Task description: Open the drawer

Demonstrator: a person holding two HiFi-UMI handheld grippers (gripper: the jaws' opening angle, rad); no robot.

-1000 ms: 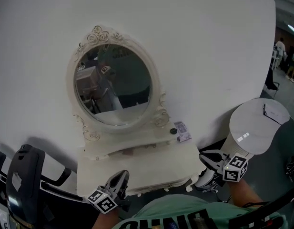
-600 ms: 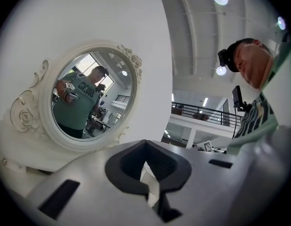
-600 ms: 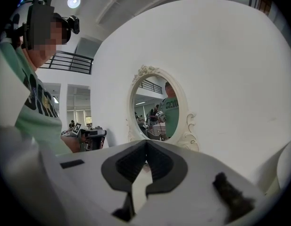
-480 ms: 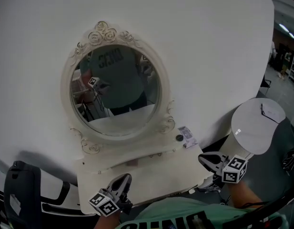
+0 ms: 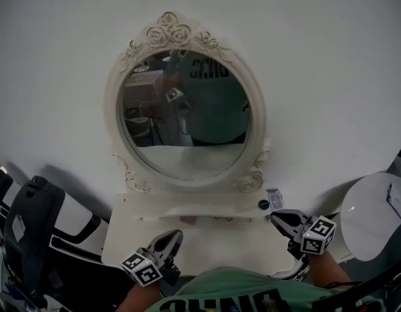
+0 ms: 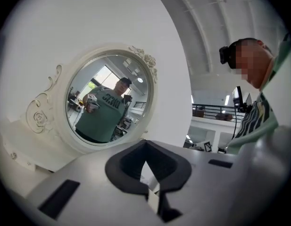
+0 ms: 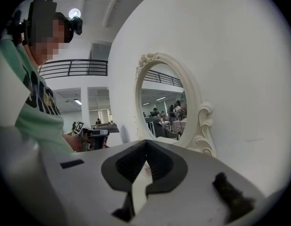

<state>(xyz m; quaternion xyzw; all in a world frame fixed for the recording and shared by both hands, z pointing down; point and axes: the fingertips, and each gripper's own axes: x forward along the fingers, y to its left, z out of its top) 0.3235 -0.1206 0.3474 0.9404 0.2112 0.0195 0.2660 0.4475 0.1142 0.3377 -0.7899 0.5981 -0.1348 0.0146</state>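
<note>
Head view: drawer just beyond closed left tongs, beside closed right tongs.

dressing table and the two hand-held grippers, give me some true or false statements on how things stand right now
The mirror is oval, in a cream frame topped with carved roses. True.
The left hand-held gripper clamps a drawer knob. False: its jaws are shut on nothing, above the front of the dressing table.
A small dark round thing lies by the mirror's right foot. True.
One drawer stands pulled far out. False: the small drawers under the mirror look flush.
The right hand-held gripper holds a brush. False: its jaws are shut and empty.
A white round top stands to the right of the dressing table. True.
</note>
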